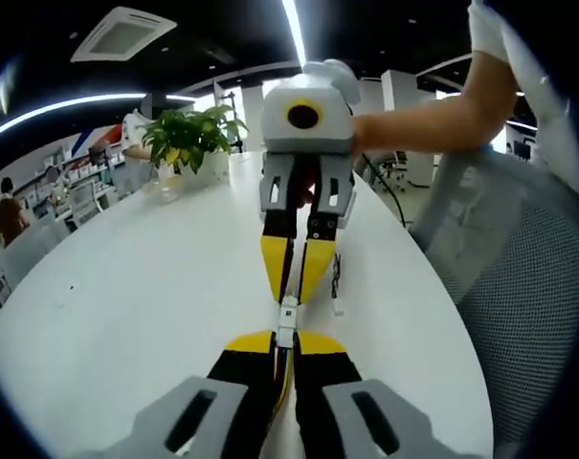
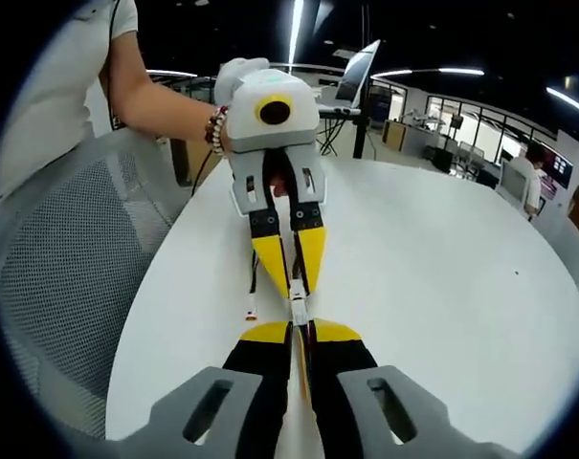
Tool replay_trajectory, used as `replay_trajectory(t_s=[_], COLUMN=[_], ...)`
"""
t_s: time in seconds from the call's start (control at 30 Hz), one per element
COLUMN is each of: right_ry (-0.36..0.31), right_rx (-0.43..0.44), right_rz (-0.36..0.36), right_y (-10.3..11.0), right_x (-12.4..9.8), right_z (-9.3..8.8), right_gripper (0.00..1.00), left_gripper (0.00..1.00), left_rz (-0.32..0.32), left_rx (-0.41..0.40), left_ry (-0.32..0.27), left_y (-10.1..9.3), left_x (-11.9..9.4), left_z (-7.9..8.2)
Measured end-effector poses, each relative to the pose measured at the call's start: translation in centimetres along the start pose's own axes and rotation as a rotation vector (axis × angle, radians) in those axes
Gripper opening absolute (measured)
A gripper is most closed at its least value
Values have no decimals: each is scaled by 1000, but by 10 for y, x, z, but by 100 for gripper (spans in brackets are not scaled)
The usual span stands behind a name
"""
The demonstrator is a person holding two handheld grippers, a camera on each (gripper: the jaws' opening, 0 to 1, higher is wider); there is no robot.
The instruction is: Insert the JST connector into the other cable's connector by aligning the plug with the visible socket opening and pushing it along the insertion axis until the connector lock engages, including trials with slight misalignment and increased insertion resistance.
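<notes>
Held above the white surface (image 1: 126, 316) near its chair-side edge: left gripper (image 1: 282, 346) and right gripper (image 2: 299, 337), fingers clamped on the mated JST connector (image 1: 287, 317). Light, small, fragile; thin, limp leads. Grip the rigid housing, never the wires.

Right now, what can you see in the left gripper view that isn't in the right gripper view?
Left gripper view alone: a potted plant at the far end of the table, and a ceiling vent.

Right gripper view alone: an open laptop at the far end, and a loose cable end lying on the table.

Both: the white table, a mesh chair, and the two grippers tip to tip, the left gripper and right gripper each shut on a cable, with the white connector joining between them.
</notes>
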State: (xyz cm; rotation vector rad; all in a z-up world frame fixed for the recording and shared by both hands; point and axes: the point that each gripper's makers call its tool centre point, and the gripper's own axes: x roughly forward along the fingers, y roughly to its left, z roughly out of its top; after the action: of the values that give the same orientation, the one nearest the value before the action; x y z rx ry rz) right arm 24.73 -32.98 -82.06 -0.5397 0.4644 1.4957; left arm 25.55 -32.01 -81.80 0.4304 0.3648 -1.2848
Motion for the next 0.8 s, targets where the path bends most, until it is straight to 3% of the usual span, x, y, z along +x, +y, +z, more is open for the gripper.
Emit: replay_trajectory(t_s=[0.5,0.8], right_ry=[60,126], right_rx=[67,27], right_rz=[19,24], right_y=[1,3], right_x=[11,16], right_z=[-16,-23], right_gripper=[4,3], left_gripper=[0,0], left_rz=[-16,-28], left_rx=[-26,-20], left_ry=[46,66], left_y=[-3,-7], left_x=[7,13], left_z=[-17,-21])
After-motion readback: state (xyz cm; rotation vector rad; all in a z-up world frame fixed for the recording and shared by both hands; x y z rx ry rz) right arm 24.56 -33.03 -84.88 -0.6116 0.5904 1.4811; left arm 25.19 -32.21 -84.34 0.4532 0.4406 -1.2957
